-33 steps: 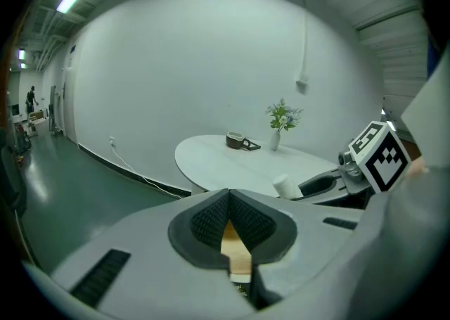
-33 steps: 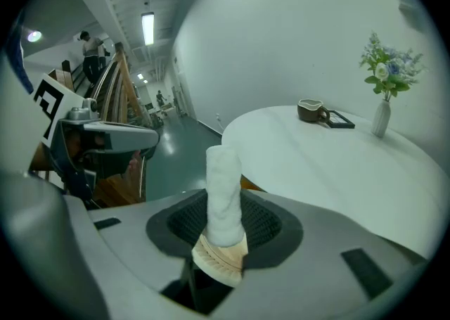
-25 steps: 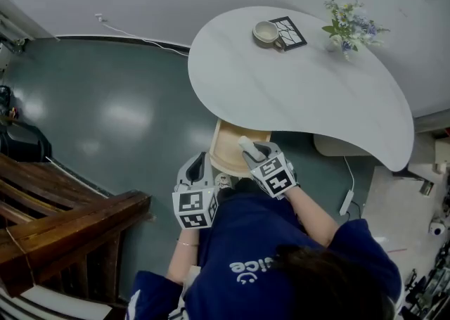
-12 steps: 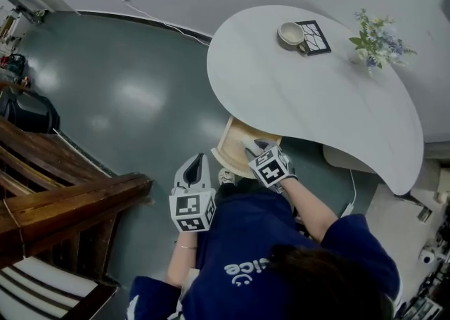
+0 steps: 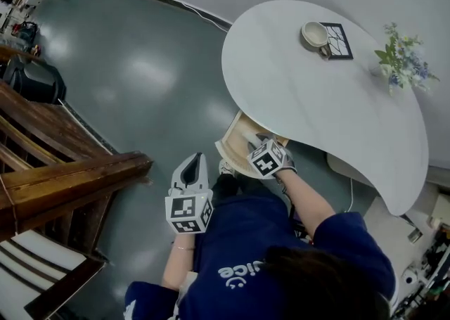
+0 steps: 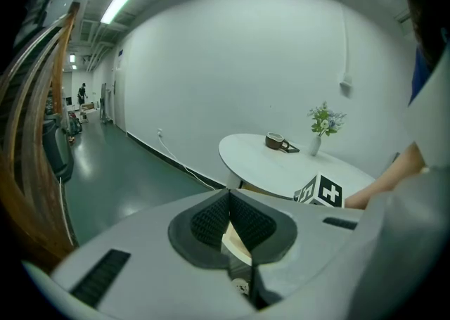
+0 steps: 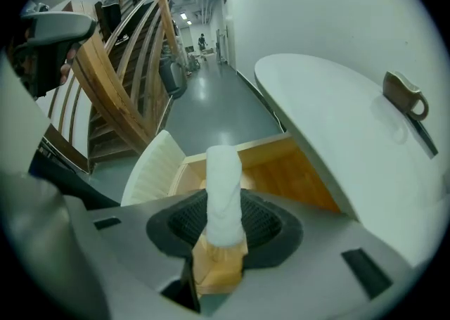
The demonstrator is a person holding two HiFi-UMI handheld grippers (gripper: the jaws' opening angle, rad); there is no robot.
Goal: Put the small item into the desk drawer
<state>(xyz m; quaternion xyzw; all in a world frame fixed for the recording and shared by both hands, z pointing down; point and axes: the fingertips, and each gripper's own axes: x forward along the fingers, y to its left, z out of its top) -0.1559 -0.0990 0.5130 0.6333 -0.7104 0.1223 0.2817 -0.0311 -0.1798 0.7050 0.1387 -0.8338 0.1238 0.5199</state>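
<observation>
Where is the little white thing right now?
In the right gripper view, the little white thing is pinched in the right gripper, over the open wooden drawer under the white table's edge.

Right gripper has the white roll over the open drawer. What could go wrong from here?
1. The right gripper holds the white roll by one end only, most of it sticking out past the jaws; it may tilt or slip before release.
2. The table overhangs part of the open drawer, so the protruding roll might knock the table's edge or a drawer wall on the way in.
</observation>
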